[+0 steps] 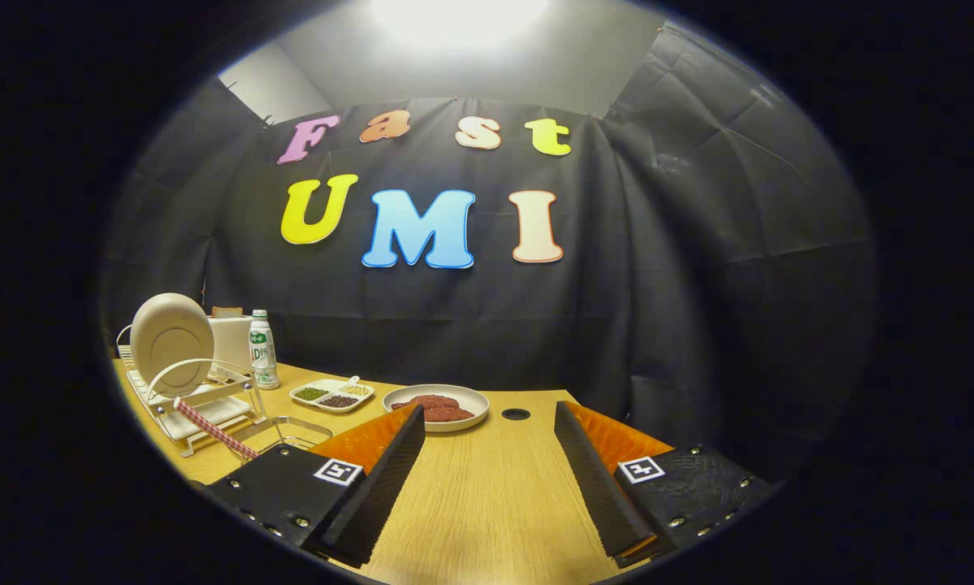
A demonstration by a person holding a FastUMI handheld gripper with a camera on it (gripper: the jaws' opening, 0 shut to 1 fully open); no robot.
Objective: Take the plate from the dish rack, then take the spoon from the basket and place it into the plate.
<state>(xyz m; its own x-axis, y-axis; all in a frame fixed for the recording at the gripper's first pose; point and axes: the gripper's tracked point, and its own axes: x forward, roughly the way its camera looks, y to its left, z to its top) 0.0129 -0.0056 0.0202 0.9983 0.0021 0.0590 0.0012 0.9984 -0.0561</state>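
Wooden table [487, 496] bare between wide jaws, plate [170, 341] upright in dish rack [202, 402]

the plate [170, 344] in the dish rack [210, 410] was a pale cream colour, and the rack was white. a stick [214, 428] with red and white stripes poked out beside it. the bottle [263, 349] was white with a green label. the little tray [332, 395] was white, with green, dark brown and yellow bits in it. the bowl [474, 404] was cream and held reddish brown food. the table [487, 496] was light wood with thin lines. the wall was black cloth.
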